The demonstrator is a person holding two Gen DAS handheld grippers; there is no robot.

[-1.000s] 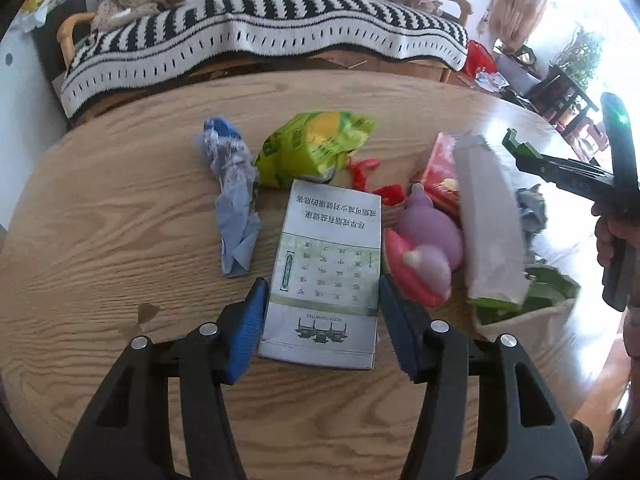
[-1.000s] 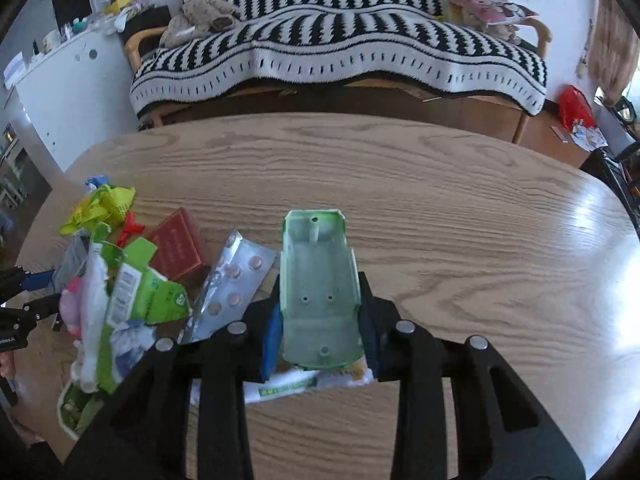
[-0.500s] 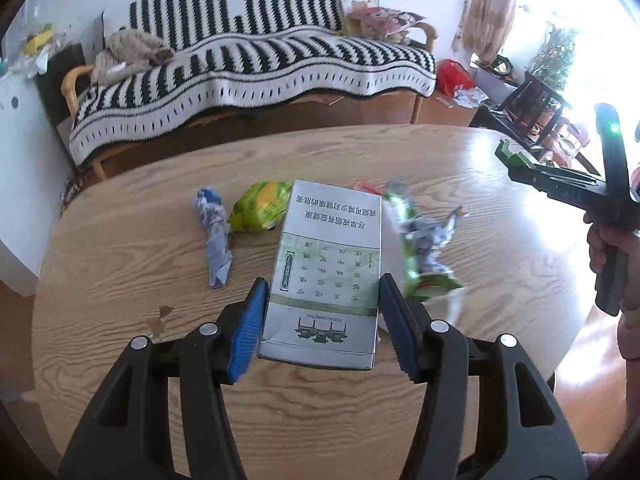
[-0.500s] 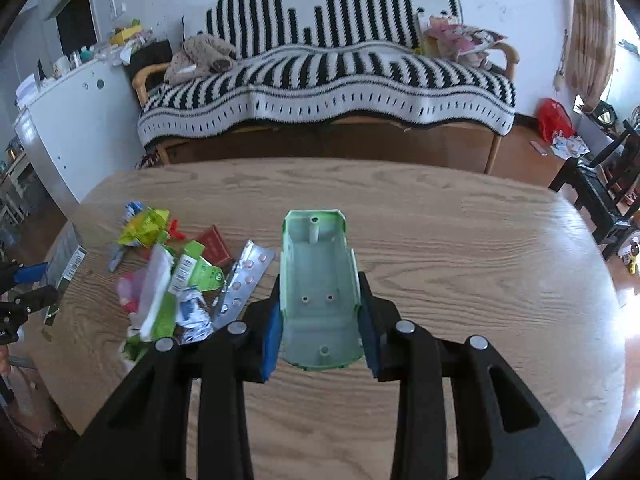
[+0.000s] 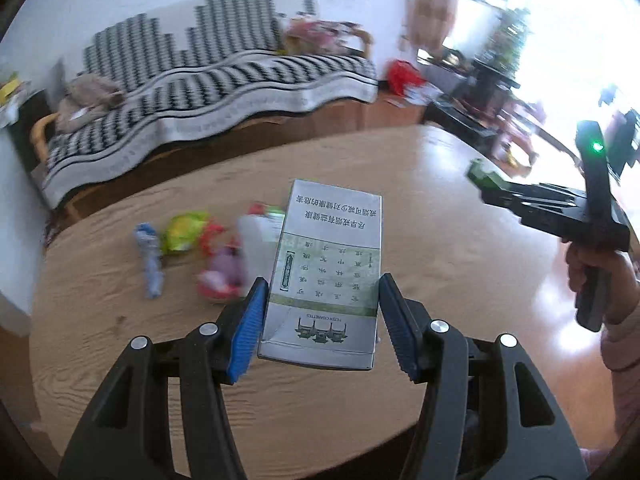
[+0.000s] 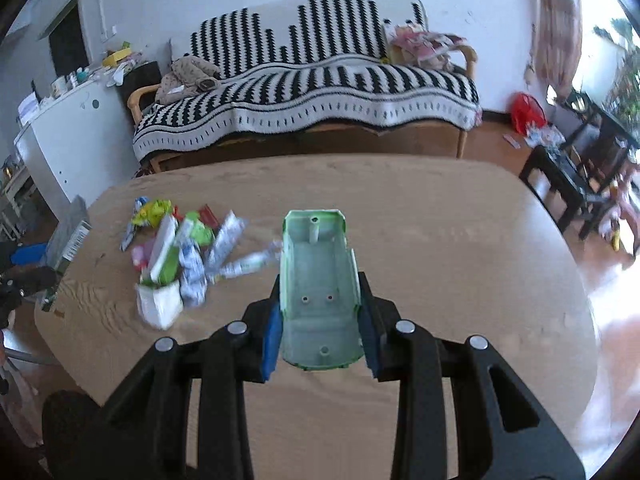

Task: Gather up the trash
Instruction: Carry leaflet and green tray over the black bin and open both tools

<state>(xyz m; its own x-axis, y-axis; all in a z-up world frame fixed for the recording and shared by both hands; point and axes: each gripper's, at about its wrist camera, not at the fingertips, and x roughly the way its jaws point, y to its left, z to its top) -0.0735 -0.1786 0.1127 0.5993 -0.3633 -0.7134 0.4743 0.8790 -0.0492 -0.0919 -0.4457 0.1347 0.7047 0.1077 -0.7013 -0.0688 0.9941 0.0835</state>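
My left gripper (image 5: 322, 322) is shut on a grey and white cigarette carton (image 5: 326, 272), held well above the wooden table (image 5: 440, 216). My right gripper (image 6: 320, 334) is shut on a pale green plastic shell (image 6: 316, 280), hollow side up. In the left wrist view the right gripper (image 5: 486, 184) shows at the right, a hand on its handle. A heap of trash (image 6: 180, 252) lies on the table's left part: a yellow-green bag (image 5: 186, 230), a blue and white wrapper (image 5: 150, 256), a pink toy (image 5: 222, 276), a blister pack (image 6: 226, 236) and a white carton (image 6: 160, 306).
A sofa under a black and white striped blanket (image 6: 312, 92) stands behind the table. A white cabinet (image 6: 68, 136) is at the left. Dark chairs and a small table (image 6: 580, 184) stand at the right, with a red bag (image 6: 528, 112) on the floor.
Both grippers have risen and pulled back from the table with their loads. The trash heap now looks smaller and farther away. Both grips are unchanged.
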